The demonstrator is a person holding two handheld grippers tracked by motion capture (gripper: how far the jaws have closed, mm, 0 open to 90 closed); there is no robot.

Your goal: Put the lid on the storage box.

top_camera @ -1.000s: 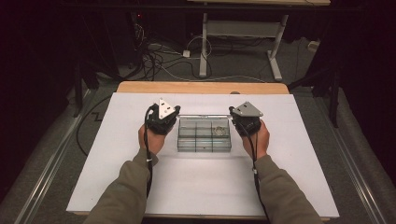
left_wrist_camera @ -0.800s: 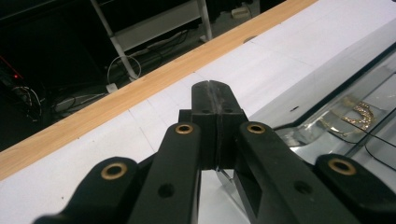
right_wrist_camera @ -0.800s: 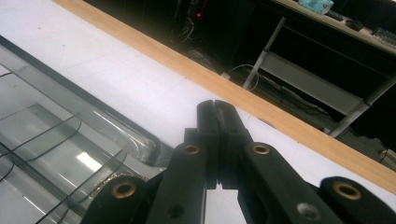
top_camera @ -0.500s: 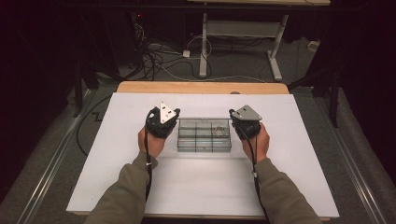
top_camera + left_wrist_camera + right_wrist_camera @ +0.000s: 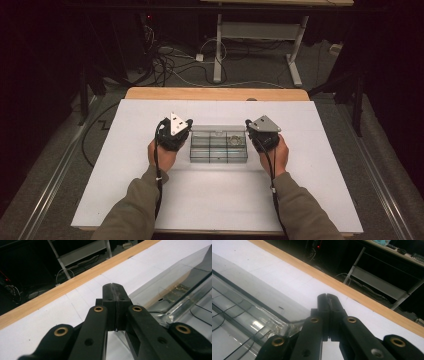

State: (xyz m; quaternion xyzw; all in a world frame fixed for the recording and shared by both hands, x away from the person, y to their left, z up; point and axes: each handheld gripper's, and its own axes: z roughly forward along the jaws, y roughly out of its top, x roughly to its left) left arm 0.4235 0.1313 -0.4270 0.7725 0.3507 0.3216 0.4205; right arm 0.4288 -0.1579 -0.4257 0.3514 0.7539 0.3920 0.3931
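Clear box [image 5: 219, 145] between claws (both closed), white mat [image 5: 210, 200] beneath.

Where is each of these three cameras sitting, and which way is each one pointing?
High view: mounted above the person's side, facing forward and down on the white table; both forearms, hands, the left gripper and right gripper show.
Left gripper view: rides on the left gripper, looking along its shut jaws toward the table's wooden far edge; the clear plastic box lies at its right.
Right gripper view: rides on the right gripper, jaws shut, box at its left.
All three share the box and the wooden edge.
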